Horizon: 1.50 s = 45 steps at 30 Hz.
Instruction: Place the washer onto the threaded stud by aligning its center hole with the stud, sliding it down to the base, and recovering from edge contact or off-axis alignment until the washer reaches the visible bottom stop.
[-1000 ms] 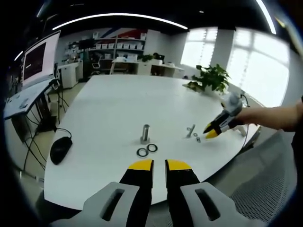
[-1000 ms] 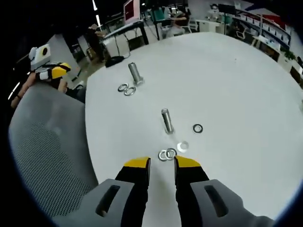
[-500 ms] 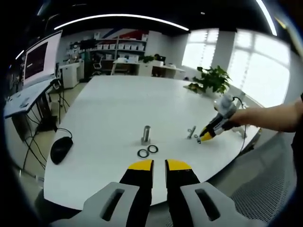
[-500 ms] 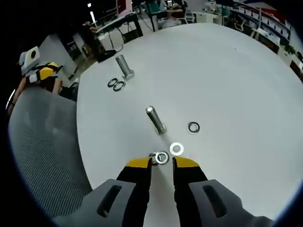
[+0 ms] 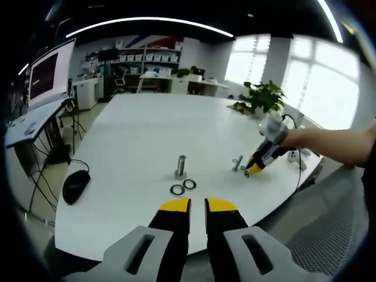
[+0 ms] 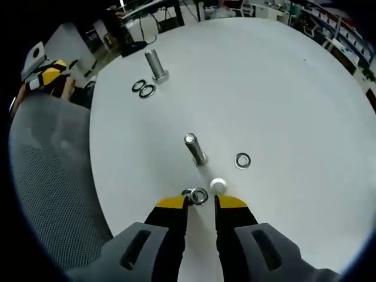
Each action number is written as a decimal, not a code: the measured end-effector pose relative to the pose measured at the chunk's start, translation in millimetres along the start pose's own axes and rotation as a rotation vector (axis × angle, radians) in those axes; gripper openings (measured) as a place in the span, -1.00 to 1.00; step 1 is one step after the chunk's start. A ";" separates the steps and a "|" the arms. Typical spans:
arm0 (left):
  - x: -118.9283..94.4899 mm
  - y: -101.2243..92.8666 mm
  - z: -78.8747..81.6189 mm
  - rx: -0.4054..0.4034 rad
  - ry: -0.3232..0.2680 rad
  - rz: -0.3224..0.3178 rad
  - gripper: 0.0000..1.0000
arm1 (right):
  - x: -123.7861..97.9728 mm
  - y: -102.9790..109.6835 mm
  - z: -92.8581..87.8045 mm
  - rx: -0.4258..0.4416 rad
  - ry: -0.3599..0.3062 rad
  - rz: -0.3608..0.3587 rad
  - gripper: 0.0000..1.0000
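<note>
Yellow tips of the right tool (image 6: 201, 202) hang just over the white tabletop (image 6: 282, 88), jaws parted by a narrow gap with nothing between them. Right at that gap — just ahead of the tips — lies a pair of washers (image 6: 195, 195), touching each other; a brighter washer (image 6: 218, 185) sits just beyond and to the right. Next out stands the near threaded stud (image 6: 194, 148), upright on its base, bare, with another washer (image 6: 242, 160) lying flat to its right, apart from it. Farther off, toward the tabletop's far left edge, a second stud (image 6: 155, 64) stands with two rings (image 6: 143, 89) beside it.

From the left gripper view, the left tool (image 5: 198, 205) hovers over the near edge, jaws slightly apart, gripping nothing. Ahead lie those two rings, then the stud (image 5: 180, 167) — and off to the right the right tool points down at the other stud (image 5: 237, 163). A computer mouse (image 5: 75, 185) rests at the left edge.
</note>
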<state>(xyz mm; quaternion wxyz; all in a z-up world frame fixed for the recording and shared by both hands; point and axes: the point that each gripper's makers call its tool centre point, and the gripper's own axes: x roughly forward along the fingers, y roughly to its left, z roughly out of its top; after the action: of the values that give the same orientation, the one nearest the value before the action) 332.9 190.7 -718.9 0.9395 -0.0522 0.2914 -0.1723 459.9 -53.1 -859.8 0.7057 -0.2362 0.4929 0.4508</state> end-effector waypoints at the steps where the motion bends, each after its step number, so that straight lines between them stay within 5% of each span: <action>1: 0.1 -0.2 -0.2 0.001 0.001 -0.001 -0.86 | 0.1 0.1 1.5 -0.005 -0.008 -0.003 -0.60; 6: 1.3 -1.4 -4.5 0.011 0.027 -0.006 -0.86 | 0.3 7.5 4.6 -0.052 -0.016 -0.007 -0.60; 13: 0.9 0.3 -6.3 0.010 0.037 -0.001 -0.86 | 3.3 2.5 -11.5 -0.182 0.071 -0.019 -0.60; 17: 1.0 1.1 -6.5 0.008 0.038 0.003 -0.86 | 2.0 1.3 -8.2 -0.078 -0.003 0.009 -0.61; 25: 1.0 2.3 -7.5 0.005 0.045 0.014 -0.86 | 3.4 4.1 -3.8 -0.094 -0.017 0.022 -0.61; 31: 1.0 2.7 -7.3 0.006 0.044 0.018 -0.86 | 4.2 1.3 -0.3 -0.016 -0.058 0.033 -0.63; 45: 1.4 1.6 -8.7 0.008 0.053 0.018 -0.86 | 6.6 0.9 2.2 -0.058 -0.082 0.018 -0.70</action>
<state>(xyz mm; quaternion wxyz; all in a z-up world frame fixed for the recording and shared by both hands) 329.5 191.8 -727.2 0.9332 -0.0411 0.3160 -0.1661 460.9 -48.3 -864.8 0.7140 -0.2334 0.4524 0.4807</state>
